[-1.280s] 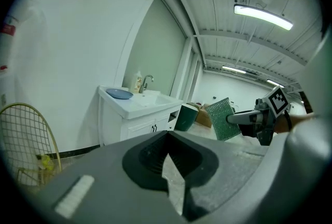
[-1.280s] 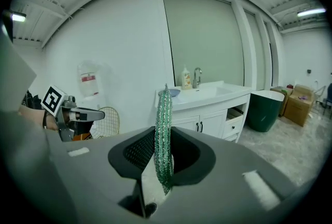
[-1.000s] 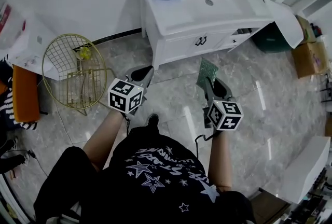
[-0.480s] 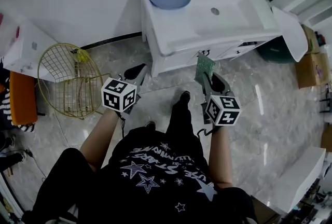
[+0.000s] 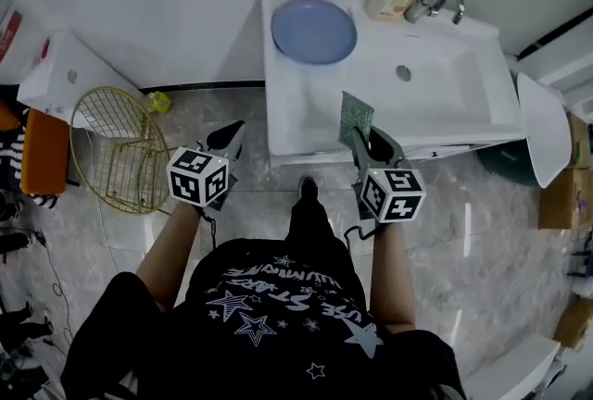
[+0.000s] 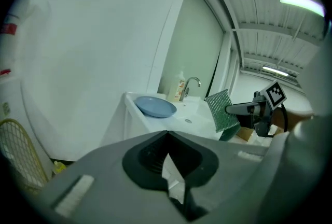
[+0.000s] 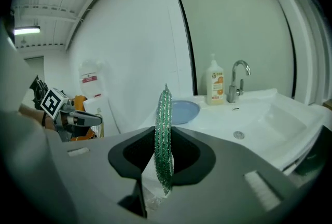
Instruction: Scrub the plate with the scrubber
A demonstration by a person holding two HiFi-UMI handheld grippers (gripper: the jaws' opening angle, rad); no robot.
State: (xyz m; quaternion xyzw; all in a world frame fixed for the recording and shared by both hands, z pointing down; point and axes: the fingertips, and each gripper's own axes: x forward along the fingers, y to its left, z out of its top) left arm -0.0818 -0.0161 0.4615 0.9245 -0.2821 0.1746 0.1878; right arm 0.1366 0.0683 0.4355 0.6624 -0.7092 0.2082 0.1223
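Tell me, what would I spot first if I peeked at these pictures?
The round blue plate pops out, lying on the left end of the white sink counter. Next comes the sparkly green scrubber, pinched in the right gripper near the counter's front edge. The left gripper is shut and empty.

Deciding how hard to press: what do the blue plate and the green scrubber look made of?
The plate: smooth, even blue with a soft sheen, likely plastic or glazed ceramic; I cannot tell which. The scrubber: a thin flat pad of sparkly woven mesh, probably plastic or metallic fibre.
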